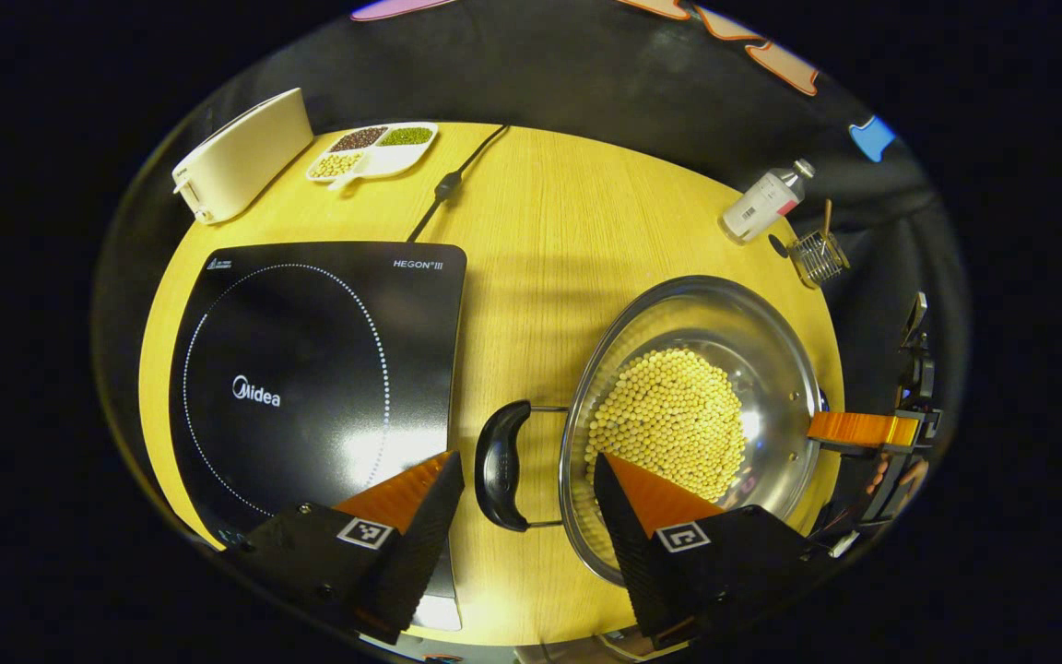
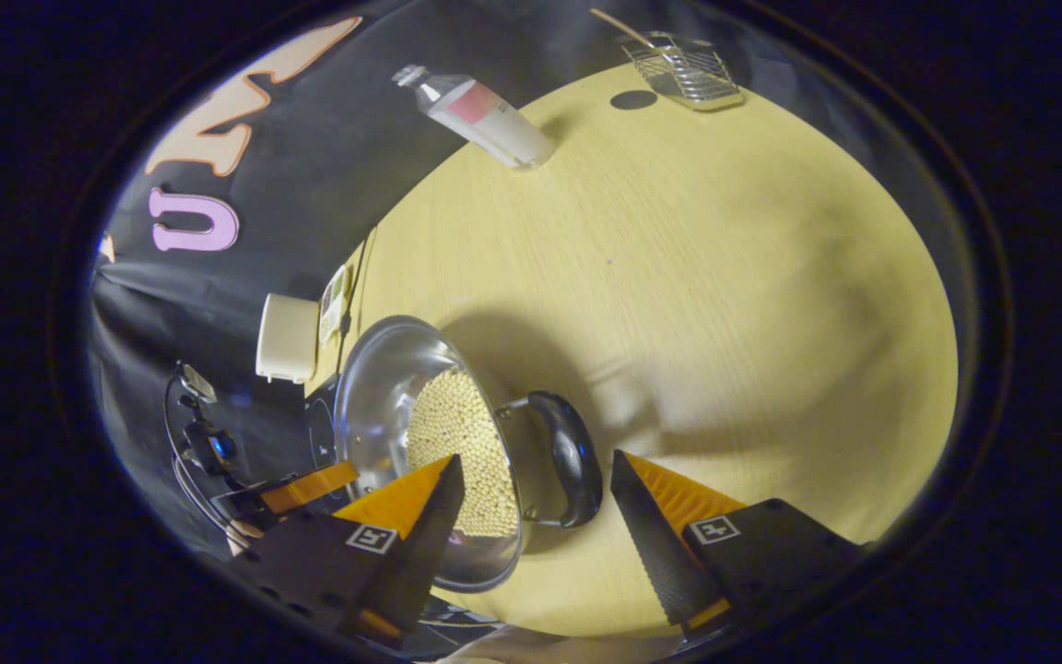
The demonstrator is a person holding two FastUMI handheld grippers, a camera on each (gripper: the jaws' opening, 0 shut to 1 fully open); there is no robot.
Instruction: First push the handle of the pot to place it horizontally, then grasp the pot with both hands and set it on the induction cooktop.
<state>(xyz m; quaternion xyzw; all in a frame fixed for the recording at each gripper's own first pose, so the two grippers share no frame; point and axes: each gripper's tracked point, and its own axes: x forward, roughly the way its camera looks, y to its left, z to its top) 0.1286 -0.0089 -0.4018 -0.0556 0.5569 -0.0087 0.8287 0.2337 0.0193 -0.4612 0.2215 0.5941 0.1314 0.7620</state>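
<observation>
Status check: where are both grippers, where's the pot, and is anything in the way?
Both grippers open, left and right, each straddling a pot handle. Pot on table, right of cooktop. Nothing between them.

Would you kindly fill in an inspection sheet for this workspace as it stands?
Surface: wooden table, bare in the middle.
Job's things: steel pot of pale beans on the table beside the induction cooktop, not on it; pot handle faces the cooktop.
Clutter: toaster, divided dish, bottle, wire basket along the far edge.
Grippers: left gripper open, straddling that handle; right gripper open at the opposite handle.
Cables: black cord running off the far edge.
Surroundings: black cloth wall.
</observation>
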